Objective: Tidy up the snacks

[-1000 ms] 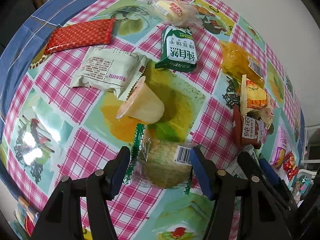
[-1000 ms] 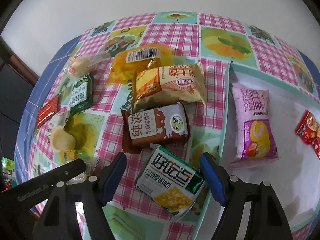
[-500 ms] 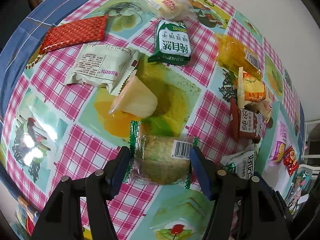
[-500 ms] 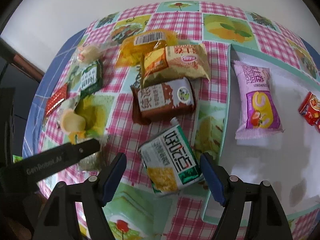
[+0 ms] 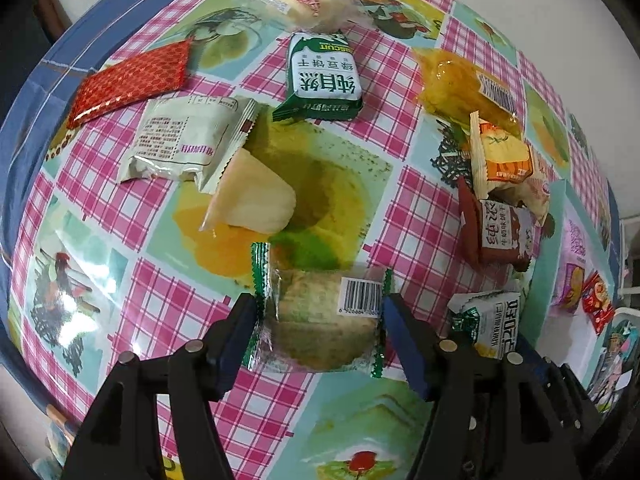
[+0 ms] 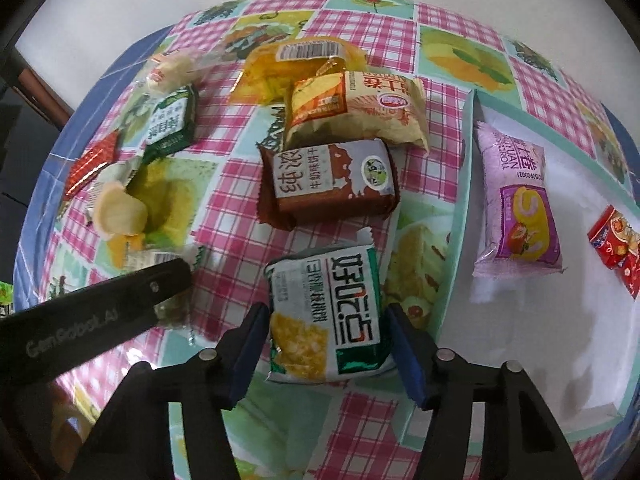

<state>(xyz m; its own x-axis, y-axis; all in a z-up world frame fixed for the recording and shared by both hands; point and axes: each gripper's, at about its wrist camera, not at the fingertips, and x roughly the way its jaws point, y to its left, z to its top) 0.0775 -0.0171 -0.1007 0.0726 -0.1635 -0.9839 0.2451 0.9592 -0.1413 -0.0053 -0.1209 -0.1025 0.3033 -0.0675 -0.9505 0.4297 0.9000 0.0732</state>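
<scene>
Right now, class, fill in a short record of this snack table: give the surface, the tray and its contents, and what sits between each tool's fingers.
Surface: checked tablecloth, pink and green
Tray: white tray at the right of the right wrist view
In tray: purple packet, red packet
Left tool: jaws opening, clear-wrapped cake between the fingers
Right tool: jaws closing, green and white packet between the fingers
Still loose: brown packet, jelly cup
</scene>
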